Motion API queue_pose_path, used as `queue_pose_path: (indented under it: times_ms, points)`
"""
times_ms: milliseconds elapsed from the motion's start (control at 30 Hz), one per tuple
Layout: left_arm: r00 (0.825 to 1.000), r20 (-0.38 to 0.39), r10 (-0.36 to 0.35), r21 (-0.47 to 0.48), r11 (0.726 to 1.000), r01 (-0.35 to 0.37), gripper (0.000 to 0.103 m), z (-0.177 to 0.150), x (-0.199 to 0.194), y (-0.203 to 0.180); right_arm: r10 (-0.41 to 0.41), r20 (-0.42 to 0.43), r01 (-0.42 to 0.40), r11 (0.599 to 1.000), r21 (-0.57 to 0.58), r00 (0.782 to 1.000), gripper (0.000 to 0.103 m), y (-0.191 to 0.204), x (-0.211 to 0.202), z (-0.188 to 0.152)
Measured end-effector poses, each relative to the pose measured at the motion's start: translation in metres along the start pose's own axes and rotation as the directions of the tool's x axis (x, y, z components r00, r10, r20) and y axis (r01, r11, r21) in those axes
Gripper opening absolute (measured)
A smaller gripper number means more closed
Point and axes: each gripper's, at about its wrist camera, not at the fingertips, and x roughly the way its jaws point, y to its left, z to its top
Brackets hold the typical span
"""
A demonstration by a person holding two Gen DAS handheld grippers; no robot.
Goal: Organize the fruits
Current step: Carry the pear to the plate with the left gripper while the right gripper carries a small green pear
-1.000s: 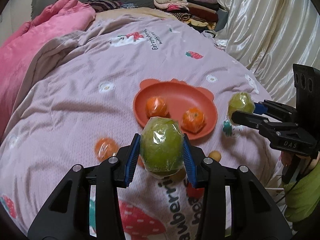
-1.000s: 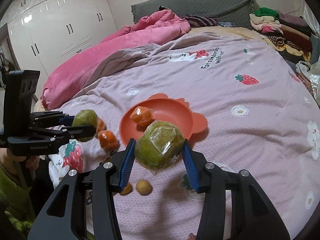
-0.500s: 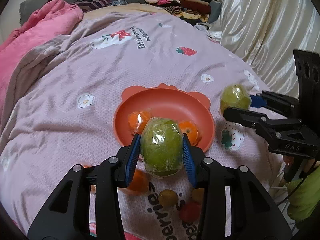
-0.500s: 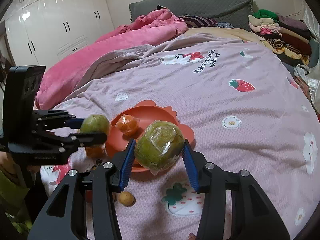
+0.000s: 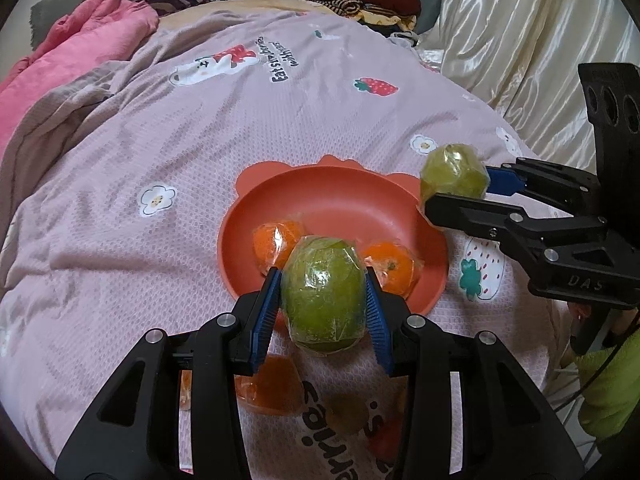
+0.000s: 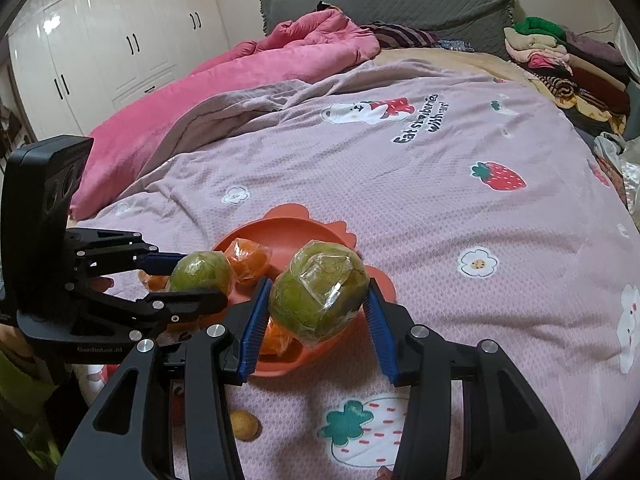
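Note:
My left gripper [image 5: 322, 280] is shut on a green fruit in clear wrap [image 5: 324, 312], held over the near rim of the orange-red plate [image 5: 340, 200]. Two wrapped oranges [image 5: 276, 240] [image 5: 390, 266] lie in the plate. My right gripper [image 6: 316, 286] is shut on a second wrapped green fruit [image 6: 318, 304], above the plate's [image 6: 280, 232] right side. In the left wrist view the right gripper [image 5: 456, 186] and its fruit [image 5: 454, 174] hang by the plate's right rim. The left gripper [image 6: 200, 280] shows at the left of the right wrist view.
A wrapped orange [image 5: 268, 388] and a small yellow fruit [image 6: 244, 424] lie on the strawberry-print bedspread [image 5: 200, 140] near the bed's front edge. A pink duvet [image 6: 240, 68] is bunched at the back left, folded clothes [image 6: 560, 52] are stacked at the back right, and a cream curtain [image 5: 520, 40] hangs right.
Both grippers have moved forward with their green fruits, from short of the plate to over it. The loose fruits on the bedspread now lie under and behind the fingers.

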Motion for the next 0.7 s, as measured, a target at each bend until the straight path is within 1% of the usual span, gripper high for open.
queue_pose_path:
  times_ms: [300,433,700]
  points:
    - [1.000,-0.008,-0.003,0.007,1.000,0.003,0.033,-0.001,0.008,0.002,0.002,-0.032,-0.002,1.000,-0.015,0.999,0.045,0.002,0.017,0.005]
    - [1.000,-0.005,0.011,0.023,1.000,-0.011,0.033,-0.002,0.010,0.000,0.002,-0.046,-0.003,1.000,-0.018,0.999,0.045,0.003,0.023,0.007]
    - [1.000,0.001,-0.003,0.023,1.000,0.003,0.033,-0.002,0.010,0.002,-0.003,-0.079,0.000,0.999,-0.039,0.997,0.045,0.005,0.035,0.010]
